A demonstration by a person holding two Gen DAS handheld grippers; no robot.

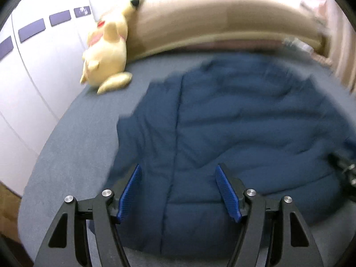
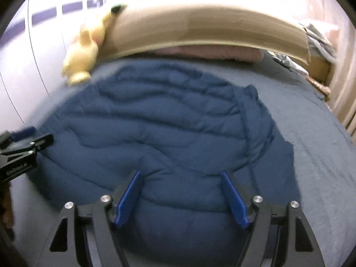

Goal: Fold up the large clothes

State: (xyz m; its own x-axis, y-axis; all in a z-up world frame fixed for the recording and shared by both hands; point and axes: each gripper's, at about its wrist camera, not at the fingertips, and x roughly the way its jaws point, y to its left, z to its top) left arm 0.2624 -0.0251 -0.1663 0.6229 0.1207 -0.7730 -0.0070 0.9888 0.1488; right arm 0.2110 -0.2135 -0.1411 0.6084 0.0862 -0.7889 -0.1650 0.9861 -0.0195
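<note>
A quilted navy jacket (image 1: 233, 122) lies spread flat on the grey bed (image 1: 73, 146), near a yellow plush toy (image 1: 106, 51) by the headboard, while the left gripper (image 1: 178, 191) and right gripper (image 2: 181, 197) hover above it, fingers apart and empty.

Left claw (image 1: 178, 191) gapes, angled downward; right claw (image 2: 181, 197) likewise — nothing gripped.

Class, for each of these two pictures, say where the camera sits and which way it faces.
Left wrist: on the left gripper, angled down at the blue jacket; own open jaws show.
Right wrist: on the right gripper, angled down at the jacket; own open jaws and the left gripper show.
Shared: jacket, plush toy, headboard.
</note>
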